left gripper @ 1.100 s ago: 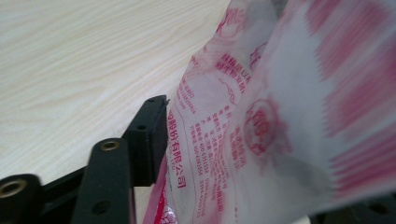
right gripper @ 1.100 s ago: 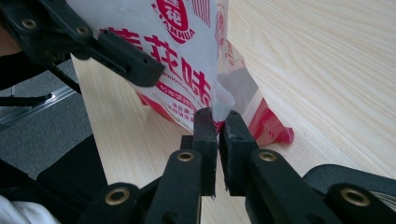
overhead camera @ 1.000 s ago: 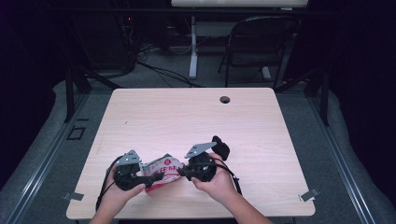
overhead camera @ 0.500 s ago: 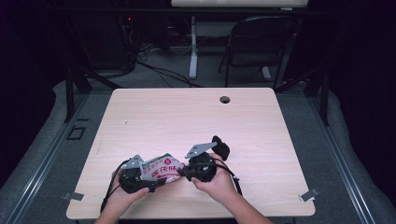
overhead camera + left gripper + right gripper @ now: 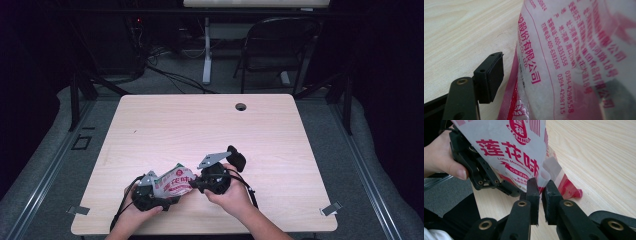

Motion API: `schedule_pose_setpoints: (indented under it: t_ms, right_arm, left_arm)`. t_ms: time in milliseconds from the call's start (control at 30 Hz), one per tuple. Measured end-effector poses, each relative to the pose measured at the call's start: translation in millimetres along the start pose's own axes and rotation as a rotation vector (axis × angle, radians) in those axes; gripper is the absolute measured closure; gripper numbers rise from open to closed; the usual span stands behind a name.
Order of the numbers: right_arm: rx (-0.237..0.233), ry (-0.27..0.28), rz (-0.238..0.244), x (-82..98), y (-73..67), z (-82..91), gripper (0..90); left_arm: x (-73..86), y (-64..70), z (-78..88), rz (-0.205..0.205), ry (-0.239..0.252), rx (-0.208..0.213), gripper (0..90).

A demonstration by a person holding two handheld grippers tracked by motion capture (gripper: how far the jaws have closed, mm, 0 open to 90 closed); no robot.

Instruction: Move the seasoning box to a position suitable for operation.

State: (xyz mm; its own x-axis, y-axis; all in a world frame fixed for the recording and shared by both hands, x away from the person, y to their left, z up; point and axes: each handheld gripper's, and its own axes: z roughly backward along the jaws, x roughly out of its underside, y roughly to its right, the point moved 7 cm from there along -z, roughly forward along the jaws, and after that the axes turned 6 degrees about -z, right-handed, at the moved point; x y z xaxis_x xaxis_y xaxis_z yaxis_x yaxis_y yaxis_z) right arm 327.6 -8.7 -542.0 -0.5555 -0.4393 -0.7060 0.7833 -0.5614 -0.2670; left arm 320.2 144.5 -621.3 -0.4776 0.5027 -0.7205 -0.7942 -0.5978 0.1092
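Observation:
A clear plastic bag (image 5: 174, 182) of white powder with red print hangs between my two grippers near the table's front edge. My right gripper (image 5: 197, 184) is shut on it: in the right gripper view its two black pads (image 5: 533, 187) pinch the bag's (image 5: 509, 145) lower edge. My left gripper (image 5: 170, 197) sits low at the bag's left end. Its jaws have just been opening. In the left gripper view one pad (image 5: 489, 75) stands a little apart from the bag (image 5: 564, 50), which hides the other jaw.
The wooden table (image 5: 200, 130) has a round cable hole (image 5: 241, 106) near its far edge. A black folding chair (image 5: 280, 45) and floor cables lie beyond the table. Both of the person's hands come in over the front edge.
The left hand has sunk toward the table with its gripper, and the bag's left end came down with it. The right gripper has kept still, holding the bag.

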Motion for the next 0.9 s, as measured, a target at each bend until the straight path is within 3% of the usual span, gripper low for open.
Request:
schedule_pose_setpoints:
  t_ms: [167, 900]
  right_arm:
    - [0.001, 0.001, -0.002, -0.4, 0.0, -0.4, 84.9]
    - [0.000, 0.003, 0.000, -0.2, -1.9, -1.3, 84.8]
  left_arm:
    - [8.0, -1.6, -6.0, -0.016, -0.042, -0.027, 29.0]
    - [6.5, -3.9, -6.0, -0.085, -0.081, -0.117, 49.5]
